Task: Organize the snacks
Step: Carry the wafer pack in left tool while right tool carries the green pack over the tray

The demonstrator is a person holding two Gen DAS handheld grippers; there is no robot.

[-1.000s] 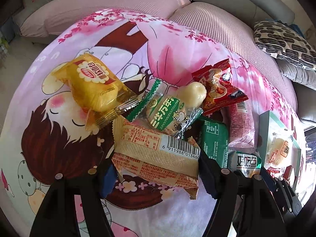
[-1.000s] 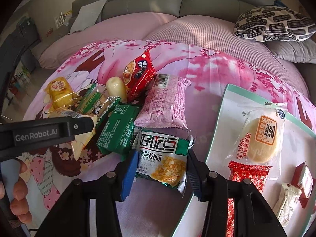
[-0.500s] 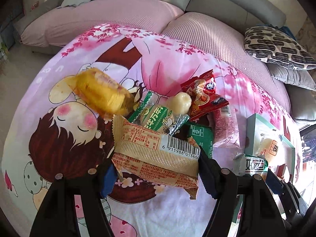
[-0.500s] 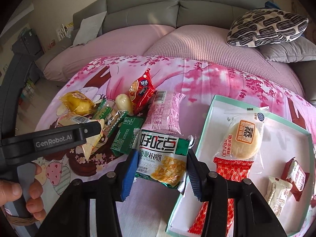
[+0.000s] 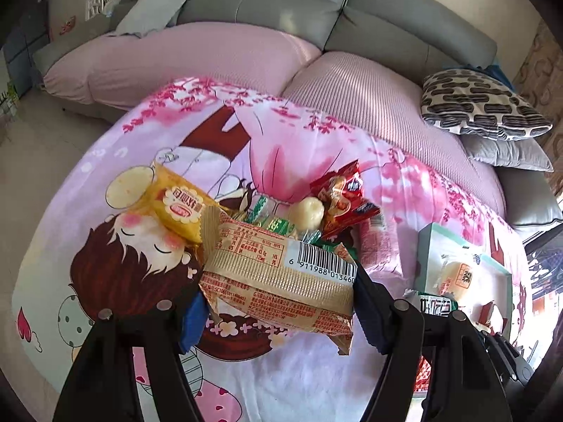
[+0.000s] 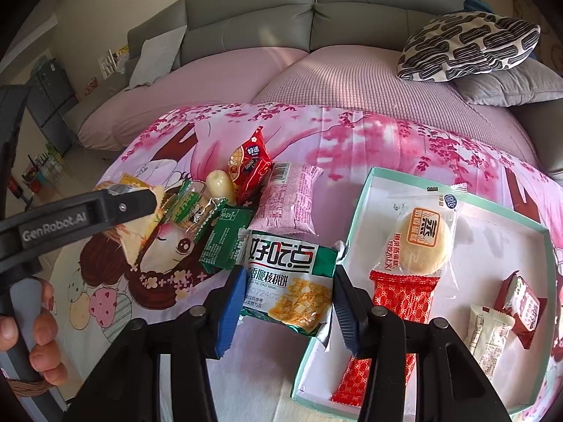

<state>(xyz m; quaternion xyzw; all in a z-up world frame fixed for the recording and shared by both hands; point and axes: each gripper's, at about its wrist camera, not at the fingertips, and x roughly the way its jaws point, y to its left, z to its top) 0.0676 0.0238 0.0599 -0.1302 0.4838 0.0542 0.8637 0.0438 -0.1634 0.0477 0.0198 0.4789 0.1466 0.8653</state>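
Both packets have risen off the tabletop (image 6: 369, 133) since a second ago. Left hand-held gripper (image 5: 278, 302) clamps a tan biscuit packet (image 5: 278, 274); right hand-held gripper (image 6: 286, 304) clamps a green cookie packet (image 6: 290, 281) at the box (image 6: 359, 211) rim. Best released low, flat, in bare space beside its five packets.

Nine snack packets (image 6: 286, 277), one box (image 6: 355, 211), two grippers (image 6: 288, 311).

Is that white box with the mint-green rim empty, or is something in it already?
Not empty. The white box with mint-green rim holds several wrapped snacks, including a round pastry packet.
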